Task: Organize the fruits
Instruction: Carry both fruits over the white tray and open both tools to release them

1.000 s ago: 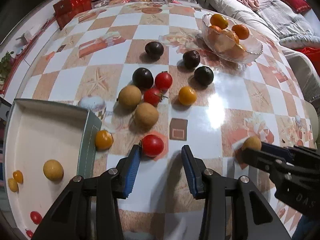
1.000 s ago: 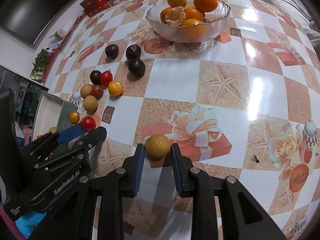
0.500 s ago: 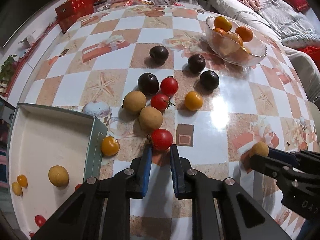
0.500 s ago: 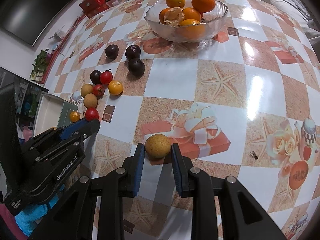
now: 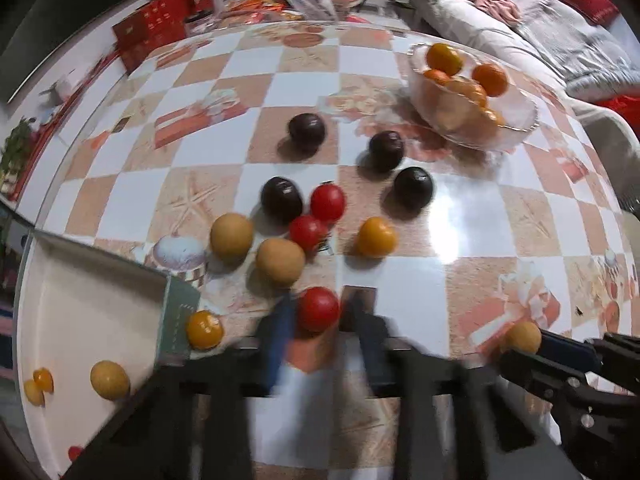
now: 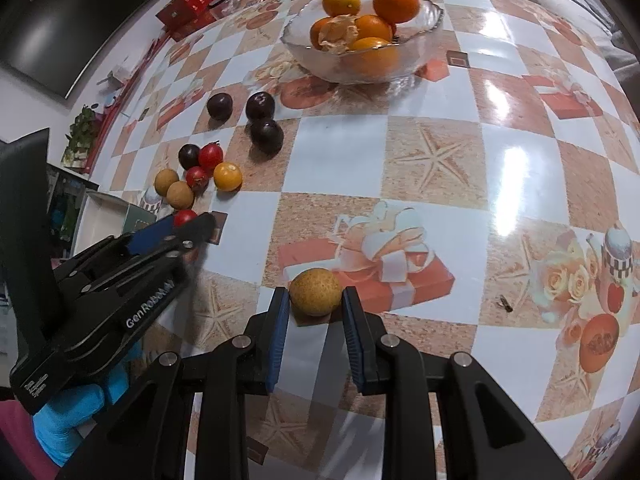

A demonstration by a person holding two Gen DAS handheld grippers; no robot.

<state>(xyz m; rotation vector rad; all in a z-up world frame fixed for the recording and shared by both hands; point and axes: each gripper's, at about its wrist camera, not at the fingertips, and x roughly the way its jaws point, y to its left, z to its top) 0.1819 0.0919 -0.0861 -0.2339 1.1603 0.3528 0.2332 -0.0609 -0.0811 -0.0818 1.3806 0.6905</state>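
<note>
Two grippers work over a glossy tabletop (image 6: 440, 152) with a checker pattern of white and orange squares, printed with starfish and gift boxes. Behind the far edge of the tabletop are red boxes (image 5: 160, 28) and a sofa with grey and pink blankets (image 5: 500, 12). A glass bowl of oranges (image 6: 420, 44) stands near the far edge. In the middle lie four dark plums (image 5: 306, 131), two red tomatoes (image 5: 327, 201), an orange tomato (image 5: 376, 237) and two brown longans (image 5: 231, 235).

At the near left corner sits a white open box (image 5: 100, 312), with a longan and small orange fruits inside; one more orange tomato (image 5: 204, 329) lies just beside its outer wall.

The left gripper (image 5: 318, 316) is closed on the red tomato (image 5: 318, 308), its blue pads tight on both sides; the picture is blurred here. One second ago its jaws were wide apart and the tomato lay free near the left pad.

The right gripper (image 6: 315, 304) holds a brown longan (image 6: 315, 291) between its pads, on the printed gift box, the same as before.
</note>
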